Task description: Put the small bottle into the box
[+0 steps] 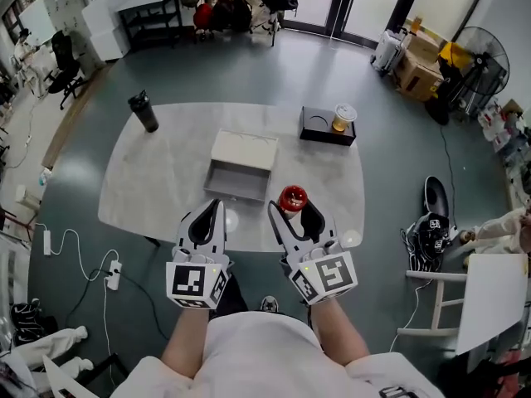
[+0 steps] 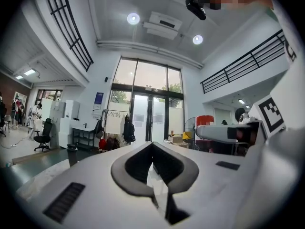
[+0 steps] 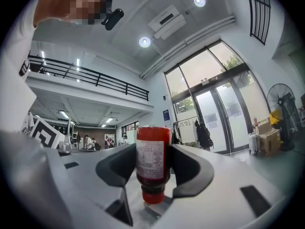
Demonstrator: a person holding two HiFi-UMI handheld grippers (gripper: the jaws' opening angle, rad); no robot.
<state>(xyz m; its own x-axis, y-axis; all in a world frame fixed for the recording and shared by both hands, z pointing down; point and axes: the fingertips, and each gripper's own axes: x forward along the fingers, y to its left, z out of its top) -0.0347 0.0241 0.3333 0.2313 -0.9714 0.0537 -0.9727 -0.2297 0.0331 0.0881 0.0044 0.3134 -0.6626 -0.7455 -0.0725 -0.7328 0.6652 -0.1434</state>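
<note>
The small bottle (image 1: 292,197), red with a white label, is held upside down between the jaws of my right gripper (image 1: 294,210), which is shut on it above the table's near edge. In the right gripper view the bottle (image 3: 153,159) stands between the dark pads, cap end toward the camera. My left gripper (image 1: 216,206) is beside it on the left, jaws together with nothing in them; the left gripper view shows its tips (image 2: 152,145) meeting. The open white box (image 1: 245,149) lies in the middle of the table, just beyond both grippers, its lid folded back.
On the pale table (image 1: 141,181), a black tumbler (image 1: 143,111) stands at the far left. A black tray (image 1: 319,133) with a cup (image 1: 343,117) sits at the far right. A chair (image 1: 440,293) and shoes are on the floor to the right.
</note>
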